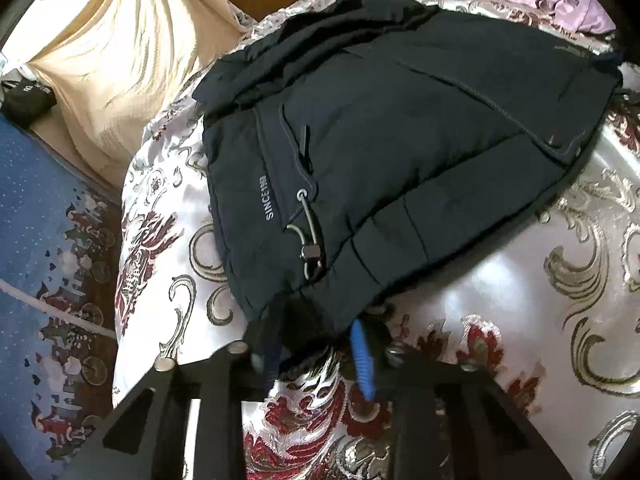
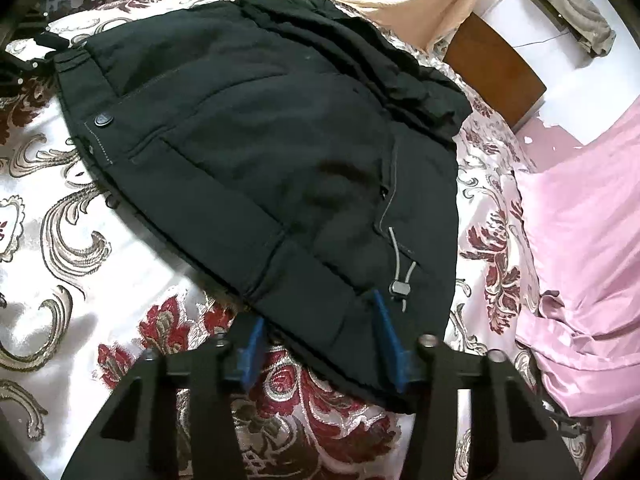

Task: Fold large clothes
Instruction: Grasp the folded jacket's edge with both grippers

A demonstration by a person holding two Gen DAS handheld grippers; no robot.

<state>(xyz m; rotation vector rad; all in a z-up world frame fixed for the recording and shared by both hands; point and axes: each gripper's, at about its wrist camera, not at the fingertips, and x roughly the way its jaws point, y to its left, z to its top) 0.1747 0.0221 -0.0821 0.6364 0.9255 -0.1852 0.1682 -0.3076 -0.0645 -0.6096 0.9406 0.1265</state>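
I see a dark padded jacket (image 1: 384,128) lying flat on a bed covered by a shiny white bedspread (image 1: 520,280) with red and gold scrollwork. In the left wrist view the jacket fills the centre and upper right of the frame, its hem running down to the lower middle. A grey drawcord with a toggle (image 1: 310,254) lies on the cloth beside the printed word "SINCE". My left tool (image 1: 316,340) sits at the bottom centre with its jaws narrow, and the hem is bunched between them; one blue finger (image 1: 362,360) shows just right of the pinched cloth. The picture blurs there, yet the fabric looks gripped. A cream curtain (image 1: 120,52) hangs at the upper left, and a blue patterned floor (image 1: 44,216) runs down the left edge.

In the right wrist view the jacket spreads from the upper left to the lower middle. My right tool (image 2: 320,332) is at the bottom centre, its two blue fingers (image 2: 386,332) set partway in, with the hem corner lying between them. I cannot tell whether the pads press on the cloth. A second cord toggle (image 2: 400,289) lies just above the right-hand finger. A pink sheet (image 2: 580,240) lies crumpled at the right edge.
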